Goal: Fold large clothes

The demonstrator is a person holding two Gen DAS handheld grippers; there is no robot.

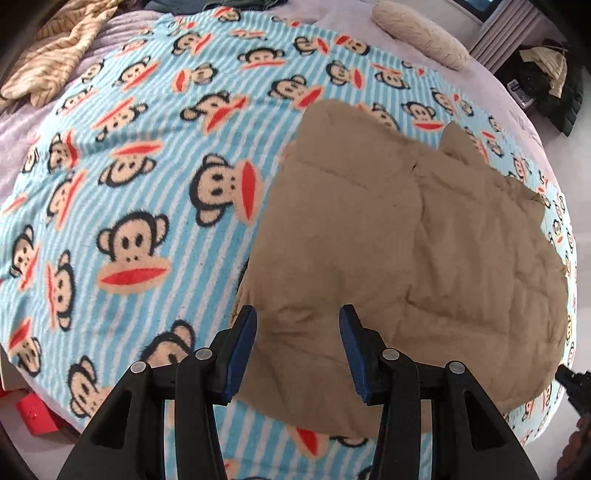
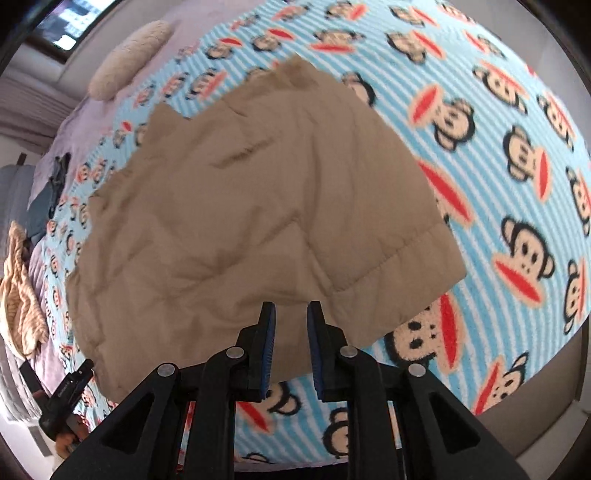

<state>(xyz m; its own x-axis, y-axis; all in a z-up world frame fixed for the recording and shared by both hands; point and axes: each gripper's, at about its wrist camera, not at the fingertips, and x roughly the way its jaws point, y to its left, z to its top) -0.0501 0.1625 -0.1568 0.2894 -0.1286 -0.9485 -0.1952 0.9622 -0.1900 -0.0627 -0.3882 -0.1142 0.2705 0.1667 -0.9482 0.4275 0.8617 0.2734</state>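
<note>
A tan quilted garment (image 1: pixel 406 251) lies folded flat on a blue striped monkey-print blanket (image 1: pixel 129 166); it also shows in the right wrist view (image 2: pixel 258 206). My left gripper (image 1: pixel 297 314) is open and empty, hovering above the garment's near left corner. My right gripper (image 2: pixel 291 308) is open with a narrower gap and empty, hovering above the garment's near edge. The left gripper's body shows at the lower left of the right wrist view (image 2: pixel 70 391), and the right one at the right edge of the left wrist view (image 1: pixel 572 384).
The blanket (image 2: pixel 498 184) covers a bed with a lilac sheet (image 1: pixel 22 129). A beige striped cloth (image 1: pixel 62 48) lies bunched at the far left. A cream pillow (image 1: pixel 417 33) lies at the far side. A dark jacket (image 1: pixel 546 85) sits off the bed. A red box (image 1: pixel 37 413) is at the near left.
</note>
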